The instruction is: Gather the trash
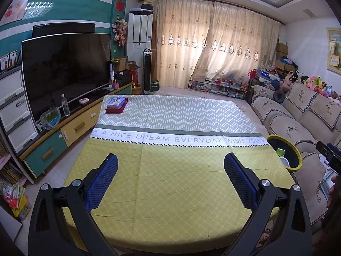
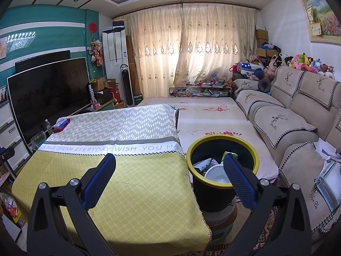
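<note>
Trash (image 2: 210,167) inside yellow-rimmed bin (image 2: 223,183)

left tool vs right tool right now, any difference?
Left tool hangs over bare yellow cloth; right tool straddles the cloth edge and the bin, its right finger over the rim. Both are open wide and hold nothing.
</note>
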A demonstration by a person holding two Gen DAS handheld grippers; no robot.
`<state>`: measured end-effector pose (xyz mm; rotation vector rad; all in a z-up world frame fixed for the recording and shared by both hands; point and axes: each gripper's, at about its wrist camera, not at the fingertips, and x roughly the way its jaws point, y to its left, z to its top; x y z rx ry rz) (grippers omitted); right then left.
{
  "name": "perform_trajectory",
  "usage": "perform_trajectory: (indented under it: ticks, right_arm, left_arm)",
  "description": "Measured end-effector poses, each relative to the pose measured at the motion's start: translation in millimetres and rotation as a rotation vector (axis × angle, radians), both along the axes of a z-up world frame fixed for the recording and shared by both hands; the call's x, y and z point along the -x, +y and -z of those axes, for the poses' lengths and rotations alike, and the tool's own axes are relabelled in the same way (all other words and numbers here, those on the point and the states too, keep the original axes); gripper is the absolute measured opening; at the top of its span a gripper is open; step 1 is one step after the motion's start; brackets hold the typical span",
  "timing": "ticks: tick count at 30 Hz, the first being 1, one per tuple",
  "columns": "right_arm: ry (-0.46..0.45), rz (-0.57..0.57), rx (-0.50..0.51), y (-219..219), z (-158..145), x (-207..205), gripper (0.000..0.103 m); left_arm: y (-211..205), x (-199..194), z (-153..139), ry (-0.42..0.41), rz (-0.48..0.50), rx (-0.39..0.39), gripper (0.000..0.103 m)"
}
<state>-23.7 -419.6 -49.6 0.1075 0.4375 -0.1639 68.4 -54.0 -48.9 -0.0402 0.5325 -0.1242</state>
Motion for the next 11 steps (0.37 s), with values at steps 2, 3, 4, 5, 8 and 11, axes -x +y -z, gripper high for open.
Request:
perform_trajectory:
  ticks: [2,3,4,5,8,11]
  right_arm:
    - [0.008,-0.006,-0.002,1.0,2.3,-3.3,0.096]
    - [0.012,-0.008,-0.002,1.0,2.8,-5.5,0.096]
    - [0.018,-0.012,0.000,1.3,3.7,-9.1,0.096]
    - [0.027,-0.019,0.004,2.7,5.1,-14.3,0.096]
    - [0.050,-0.055,0.017,8.2,6.5,-39.2,0.096]
    - [0.092,-0.096,0.019,15.8,8.8,-81.5,0.096]
  left_arm:
    - [-0.5,-5.1,1.6,0.013,0.007,-0.006,0.098]
    - [-0.8,-8.0,2.1,0.019,0.010,-0.009,0.098]
    - [-0.4,-13.9,3.0,0.033,0.010,-0.011,0.098]
    - [0.4,-20.2,3.8,0.045,0.009,-0.013,0.098]
    - [5.9,-49.9,6.4,0.078,0.006,-0.012,0.098]
    - [10.2,-94.8,12.0,0.091,-0.014,-0.056,0.098]
